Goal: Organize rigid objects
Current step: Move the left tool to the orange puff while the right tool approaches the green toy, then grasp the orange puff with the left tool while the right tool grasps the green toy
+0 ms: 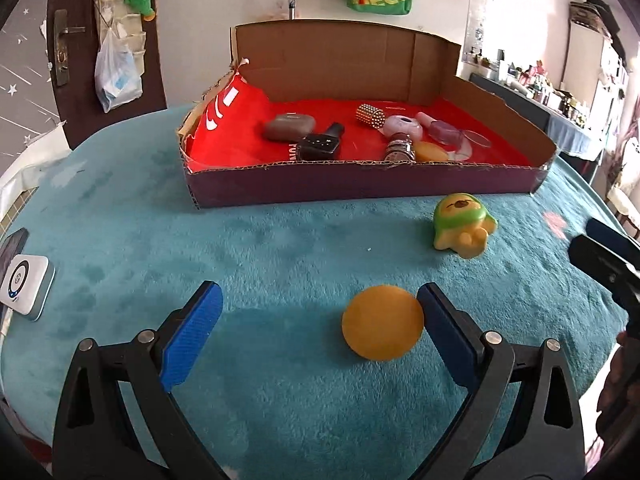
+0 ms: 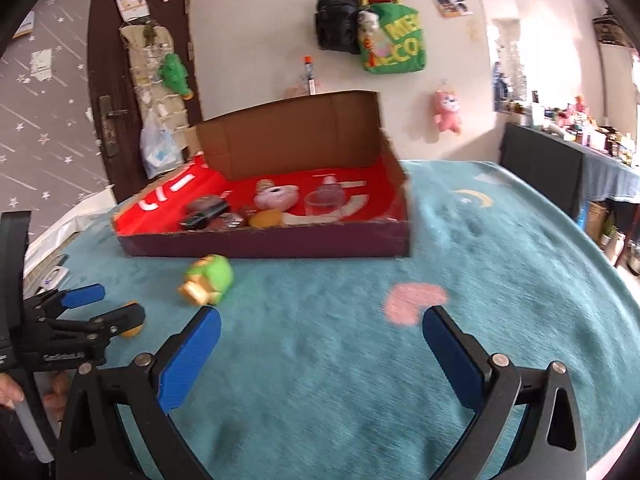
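Observation:
An orange round puck (image 1: 382,323) lies on the teal cloth between my left gripper's open fingers, touching the right blue pad (image 1: 444,340). My left gripper (image 1: 320,312) is open; it also shows in the right wrist view (image 2: 102,304) with the puck (image 2: 130,330) partly hidden behind it. A green-and-yellow toy figure (image 1: 460,224) lies on the cloth in front of the box, and shows in the right wrist view (image 2: 208,280). My right gripper (image 2: 320,328) is open and empty above the cloth. The cardboard box (image 1: 360,188) with a red lining holds several small objects.
A white device (image 1: 24,284) and a phone (image 1: 12,248) lie at the table's left edge. A pink heart patch (image 2: 414,300) marks the cloth. A dark door and hanging bags are behind the box; a cluttered shelf stands to the right.

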